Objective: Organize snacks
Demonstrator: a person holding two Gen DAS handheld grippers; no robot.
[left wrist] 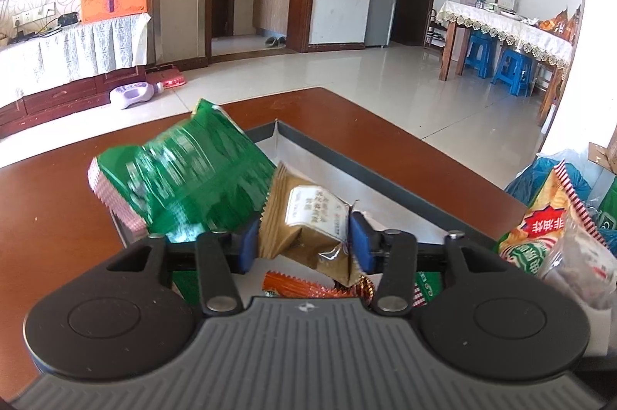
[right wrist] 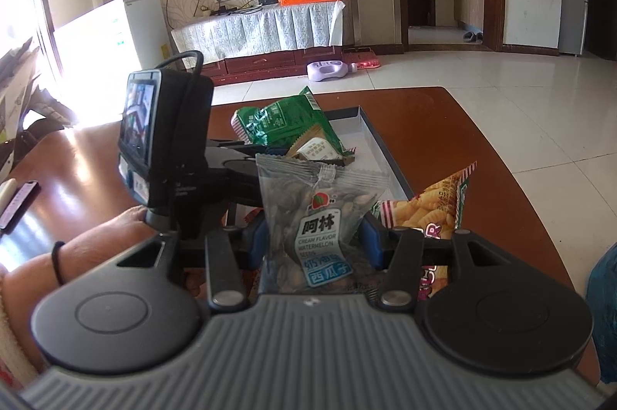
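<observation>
Snacks are seen held in both grippers above a shallow grey tray (left wrist: 370,175) set on a reddish-brown table (left wrist: 58,217). The left gripper (left wrist: 304,244) is clenched on a tan packet (left wrist: 308,229) with a white label, its blue pads pressed against the wrapper's two sides. A green bag (left wrist: 185,175) is seen tilted and blurred just beyond and to the left of that packet, over the tray's near corner; whether it is resting on anything cannot be told. The right gripper (right wrist: 314,244) is closed on a clear packet of watermelon seeds (right wrist: 316,213), held upright between the pads. A bag of yellow puffed snacks (right wrist: 428,213) is seen just to its right, near the tray's edge, and orange wrappers (left wrist: 304,288) are glimpsed below the left gripper. In the right wrist view the left gripper's camera unit (right wrist: 162,144) and the person's left hand (right wrist: 115,236) are shown beside the tray.
</observation>
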